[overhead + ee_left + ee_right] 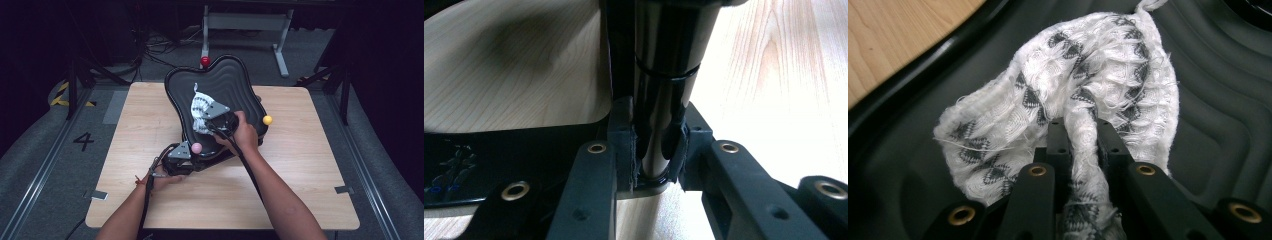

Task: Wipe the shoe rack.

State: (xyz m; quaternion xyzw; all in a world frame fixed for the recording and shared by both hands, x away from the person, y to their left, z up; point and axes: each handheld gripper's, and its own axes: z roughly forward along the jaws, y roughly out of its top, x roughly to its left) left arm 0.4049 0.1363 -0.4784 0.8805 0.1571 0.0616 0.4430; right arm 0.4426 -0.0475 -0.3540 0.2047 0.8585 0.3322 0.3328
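A black tray (pixel 231 75) with wavy ridges lies on the wooden table, its far end past the table's back edge. On it lies a crumpled white cloth (pixel 199 104) with a grey pattern. My right gripper (pixel 204 123) is shut on a twisted fold of the cloth (pixel 1048 90), low over the tray floor (pixel 1223 75). My left gripper (pixel 191 156) is at the tray's near-left edge. In the left gripper view its jaws (pixel 656 145) are shut on the glossy black tray rim (pixel 664 50).
The wooden table (pixel 310 165) shows bare wood around the tray. A pink ball (pixel 196 147) sits by the left gripper, a yellow ball (pixel 267 120) at the tray's right edge and a red ball (pixel 205 61) at its far end. Dark floor and metal stands lie beyond.
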